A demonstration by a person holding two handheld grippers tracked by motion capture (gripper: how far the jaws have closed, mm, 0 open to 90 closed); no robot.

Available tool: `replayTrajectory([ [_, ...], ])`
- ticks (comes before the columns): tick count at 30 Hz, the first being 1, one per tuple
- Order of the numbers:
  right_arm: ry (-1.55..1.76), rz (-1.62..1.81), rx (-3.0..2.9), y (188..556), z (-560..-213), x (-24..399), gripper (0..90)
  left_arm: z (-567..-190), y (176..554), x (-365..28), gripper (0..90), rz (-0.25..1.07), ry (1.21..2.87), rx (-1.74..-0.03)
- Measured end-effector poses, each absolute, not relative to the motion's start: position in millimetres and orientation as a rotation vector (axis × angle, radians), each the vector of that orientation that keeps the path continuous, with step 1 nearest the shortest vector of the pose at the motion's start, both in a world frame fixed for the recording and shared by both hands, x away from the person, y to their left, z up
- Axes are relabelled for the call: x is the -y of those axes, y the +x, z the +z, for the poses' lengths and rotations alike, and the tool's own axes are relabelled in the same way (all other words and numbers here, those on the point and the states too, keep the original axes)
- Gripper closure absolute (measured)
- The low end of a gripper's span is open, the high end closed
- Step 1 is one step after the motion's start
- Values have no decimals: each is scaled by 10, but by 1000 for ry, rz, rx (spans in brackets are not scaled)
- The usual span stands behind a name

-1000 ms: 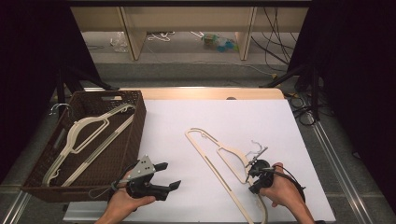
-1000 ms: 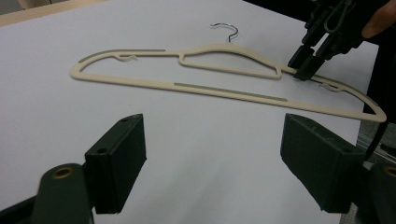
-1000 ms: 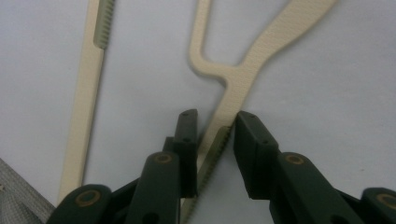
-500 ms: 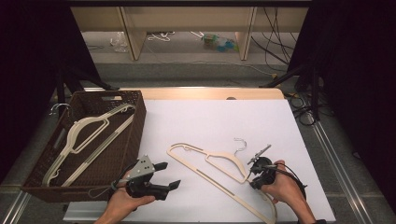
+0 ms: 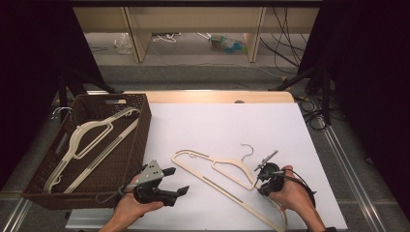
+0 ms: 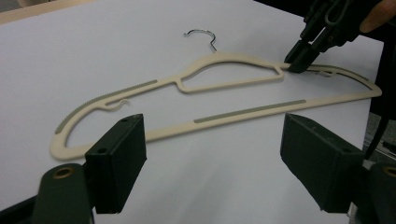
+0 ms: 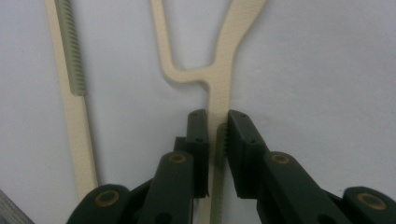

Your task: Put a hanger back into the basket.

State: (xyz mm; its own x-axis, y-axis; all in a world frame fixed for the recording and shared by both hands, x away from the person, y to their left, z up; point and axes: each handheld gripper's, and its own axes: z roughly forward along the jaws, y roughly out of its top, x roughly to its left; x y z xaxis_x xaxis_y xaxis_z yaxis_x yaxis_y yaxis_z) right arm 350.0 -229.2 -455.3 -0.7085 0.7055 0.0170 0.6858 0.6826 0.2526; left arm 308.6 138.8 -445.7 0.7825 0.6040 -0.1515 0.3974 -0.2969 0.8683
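With the right gripper (image 7: 216, 128) having just closed its jaws onto the hanger's (image 5: 227, 170) shoulder bar | step: securing grip, hanger flat on the table (image 5: 217, 121) straight ahead | left gripper (image 5: 178, 183) idle, jaws apart | next: likely lift toward the basket (image 5: 121, 164).

A big white table (image 5: 217, 125) carries the things. A brown woven basket (image 5: 138, 140) sits at its left edge, partly off the side. A cream hanger (image 5: 227, 169) lies flat on the table near the front edge, toward the right corner.
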Motion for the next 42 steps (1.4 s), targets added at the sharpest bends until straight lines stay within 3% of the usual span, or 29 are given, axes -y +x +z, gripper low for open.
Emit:
replayTrajectory([
  [23, 988, 389, -2743, 3408, -4277, 2222, 803, -4537, 4001, -321, 235, 283, 2162, -596],
  [28, 975, 394, -2746, 3404, -4272, 2220, 803, -4614, 4154, -200, 244, 234, 2233, -562],
  [33, 954, 402, -2741, 3386, -4238, 2196, 803, -4669, 4280, -173, 275, 193, 2302, -546],
  [42, 915, 419, -2750, 3382, -4232, 2177, 803, -4725, 4348, -84, 477, 89, 2279, -535],
])
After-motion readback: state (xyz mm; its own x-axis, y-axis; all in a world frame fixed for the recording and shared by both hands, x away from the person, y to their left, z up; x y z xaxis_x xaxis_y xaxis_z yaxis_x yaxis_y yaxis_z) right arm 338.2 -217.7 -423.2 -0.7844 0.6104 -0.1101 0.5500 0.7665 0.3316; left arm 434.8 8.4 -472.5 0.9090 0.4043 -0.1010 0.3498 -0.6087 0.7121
